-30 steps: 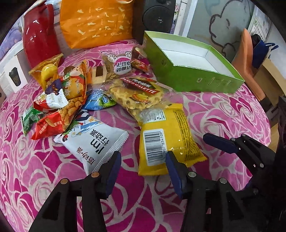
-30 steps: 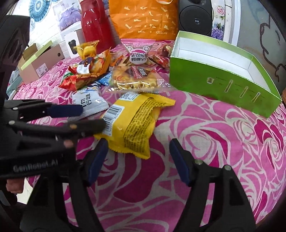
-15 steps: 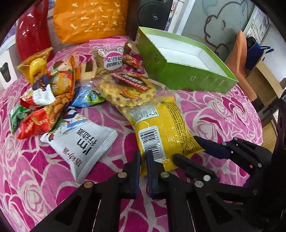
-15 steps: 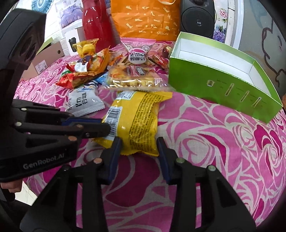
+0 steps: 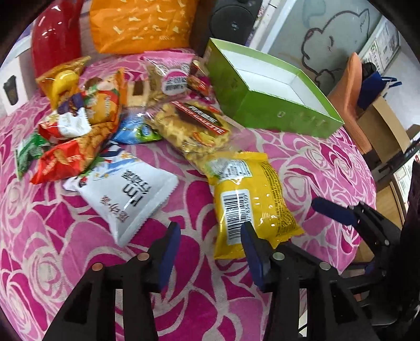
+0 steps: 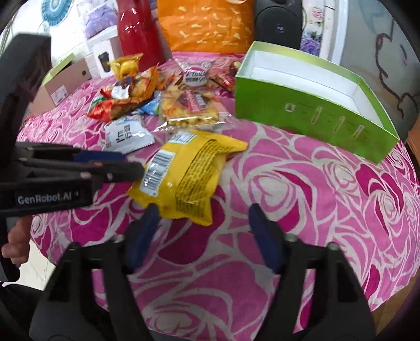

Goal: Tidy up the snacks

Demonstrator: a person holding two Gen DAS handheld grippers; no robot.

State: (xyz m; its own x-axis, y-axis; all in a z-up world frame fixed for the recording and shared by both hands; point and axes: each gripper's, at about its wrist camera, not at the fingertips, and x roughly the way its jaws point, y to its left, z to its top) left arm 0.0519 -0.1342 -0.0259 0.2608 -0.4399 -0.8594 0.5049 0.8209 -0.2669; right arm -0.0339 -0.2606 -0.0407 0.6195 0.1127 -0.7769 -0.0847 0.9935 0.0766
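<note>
A yellow snack bag (image 5: 249, 199) lies flat on the pink rose cloth, also in the right wrist view (image 6: 186, 175). My left gripper (image 5: 210, 251) is open and empty, its right finger at the bag's near edge. My right gripper (image 6: 204, 230) is open and empty, just short of the bag's near corner. A white snack bag (image 5: 128, 194) lies to the left. A clear waffle packet (image 5: 194, 128) and a pile of several colourful snacks (image 5: 76, 123) lie behind. An empty green box (image 5: 270, 97) stands at the back right, also in the right wrist view (image 6: 312, 110).
A red jug (image 5: 55, 34), an orange bag (image 5: 141, 23) and a black speaker (image 5: 233, 18) stand at the table's back. A cardboard box (image 6: 60, 84) sits at the far left. The table edge (image 6: 341, 301) runs close in front and right.
Half a second ago both grippers had closed in near the yellow bag's edge; now both are open again and drawn back slightly. The bag lies in about the same place.
</note>
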